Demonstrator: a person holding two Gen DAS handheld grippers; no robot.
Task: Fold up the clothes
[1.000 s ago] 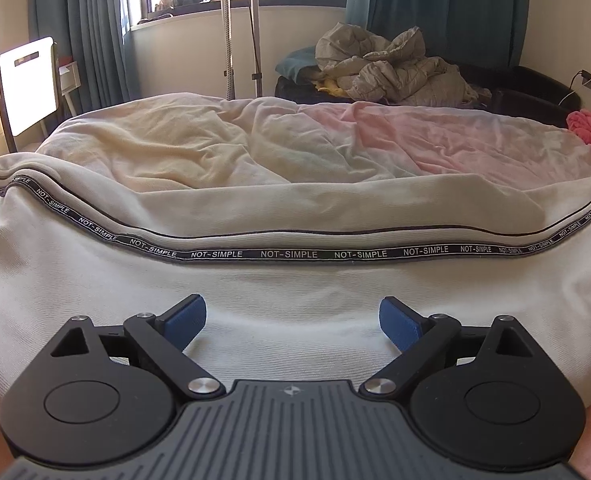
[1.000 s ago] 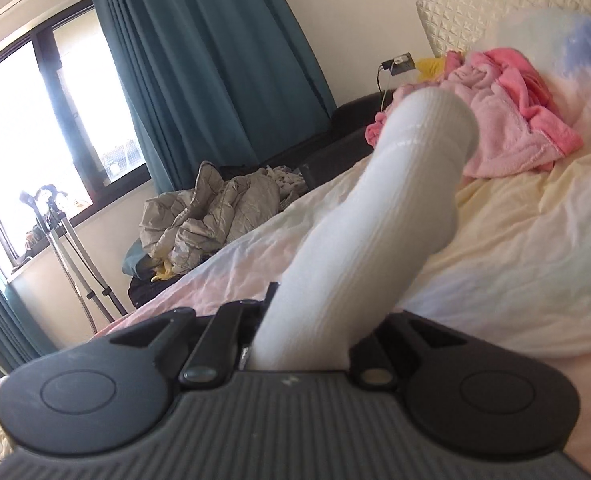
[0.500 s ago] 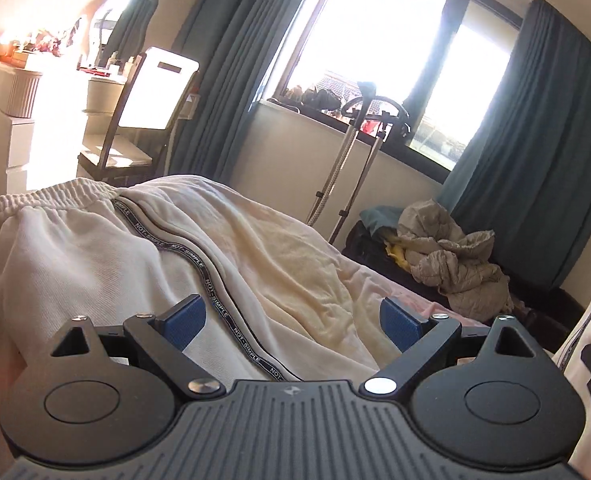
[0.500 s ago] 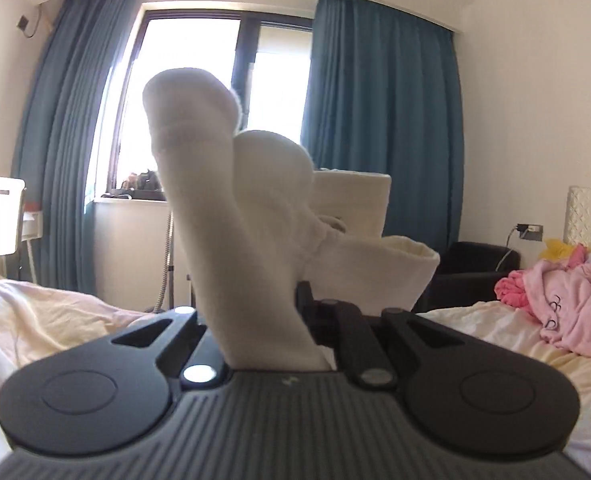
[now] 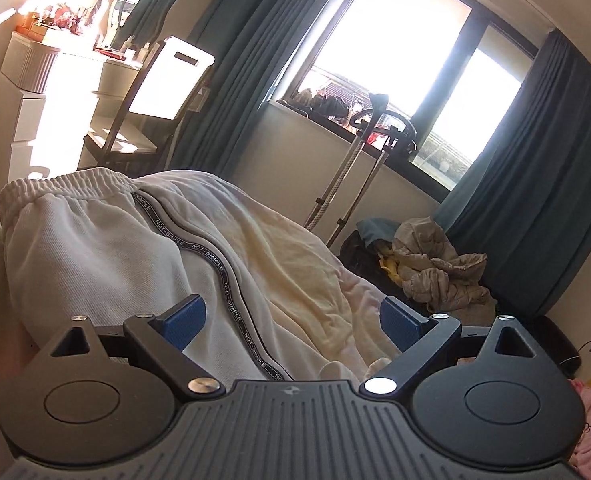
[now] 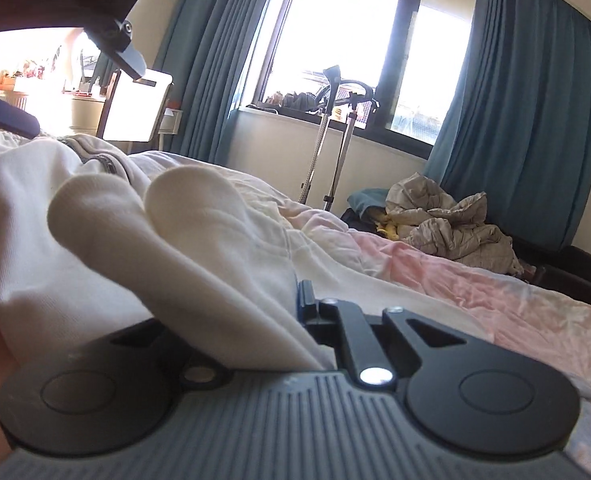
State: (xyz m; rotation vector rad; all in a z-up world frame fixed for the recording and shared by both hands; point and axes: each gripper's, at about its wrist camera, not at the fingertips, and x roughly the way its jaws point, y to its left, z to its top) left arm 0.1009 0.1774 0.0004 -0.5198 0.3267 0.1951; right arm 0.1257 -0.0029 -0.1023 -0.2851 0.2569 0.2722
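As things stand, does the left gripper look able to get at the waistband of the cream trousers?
Probably yes. The left gripper is open and empty above the cream trousers, and nothing lies between it and the waistband farther ahead. The right gripper, shut on white socks, is off to the side.

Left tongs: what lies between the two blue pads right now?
Nothing is gripped. The left tongs stand open over the white trousers, whose lettered stripe runs through the gap in the left wrist view.
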